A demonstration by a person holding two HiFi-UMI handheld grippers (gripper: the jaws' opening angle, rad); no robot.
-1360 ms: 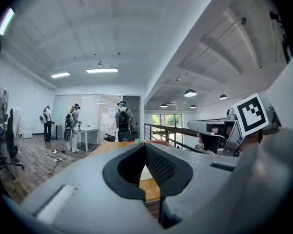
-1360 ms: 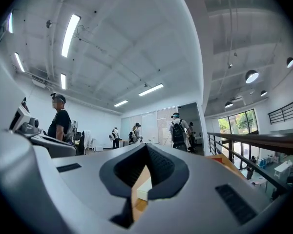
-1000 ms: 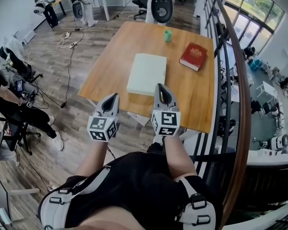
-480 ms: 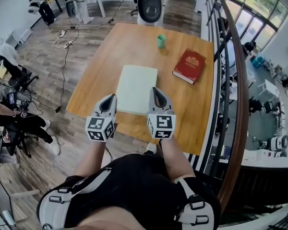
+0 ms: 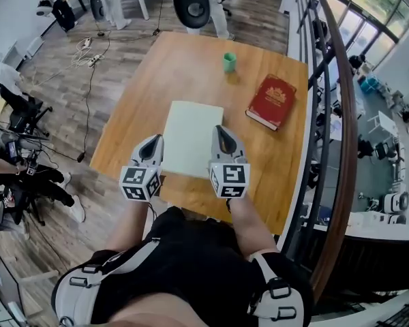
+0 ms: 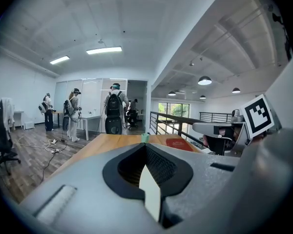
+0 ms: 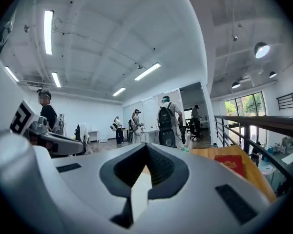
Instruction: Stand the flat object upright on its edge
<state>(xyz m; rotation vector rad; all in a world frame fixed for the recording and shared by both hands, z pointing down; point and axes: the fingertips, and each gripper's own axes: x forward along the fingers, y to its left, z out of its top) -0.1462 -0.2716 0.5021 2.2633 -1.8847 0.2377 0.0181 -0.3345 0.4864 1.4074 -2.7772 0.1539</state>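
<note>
Table (image 5: 184, 67) nearer; left gripper (image 5: 155, 144), right gripper (image 5: 221, 135) reached pale board (image 5: 191, 131), seemingly above it; jaws together, empty.

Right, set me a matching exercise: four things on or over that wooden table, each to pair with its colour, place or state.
Things:
1. cup
2. book
3. flat board
4. left gripper

Descriptions:
A. dark red, by the right edge of the table
B. jaws together, nothing held
C. green, toward the table's far end
D. pale, lying flat on the near half of the table

Pairs: 1-C, 2-A, 3-D, 4-B
</note>
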